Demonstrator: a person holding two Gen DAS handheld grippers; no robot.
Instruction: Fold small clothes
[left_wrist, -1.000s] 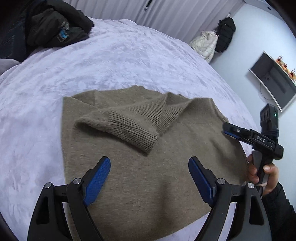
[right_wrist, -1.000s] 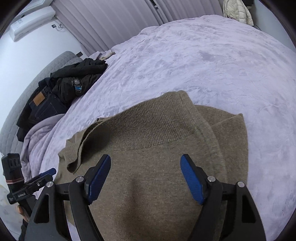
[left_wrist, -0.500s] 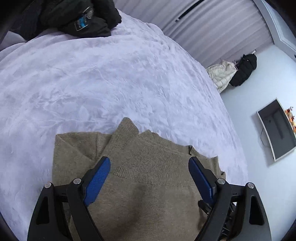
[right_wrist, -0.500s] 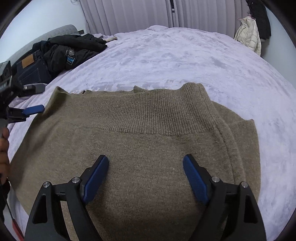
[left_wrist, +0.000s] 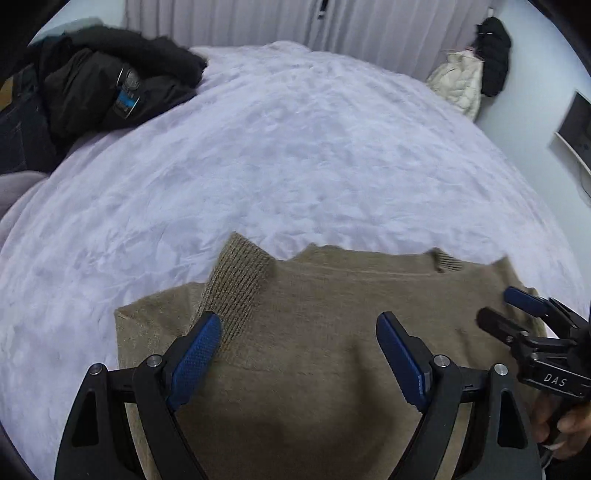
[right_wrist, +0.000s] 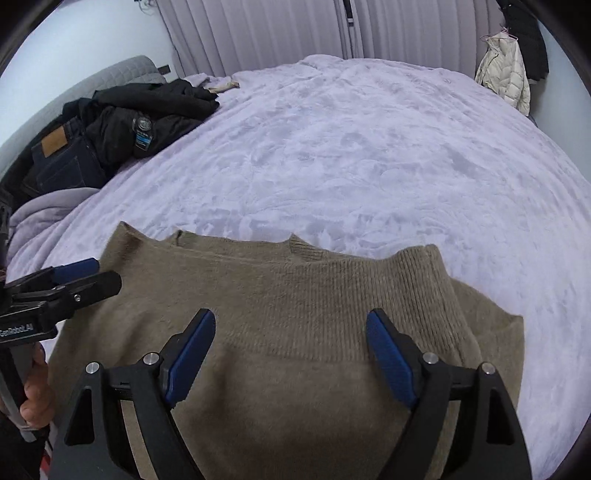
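On the lavender plush bed the folded olive-brown knit sweater lies under both wide-open, empty grippers, left gripper and right gripper; loose ribbed hem could slip and undo the fold if grabbed unevenly.

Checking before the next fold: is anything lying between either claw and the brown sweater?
Nothing visible does. The left claw and right claw both hang open right over the sweater; the dark clothes pile lies far off.

Olive-brown ribbed sweater, pale lilac bedspread, blue pads, perhaps black jacket
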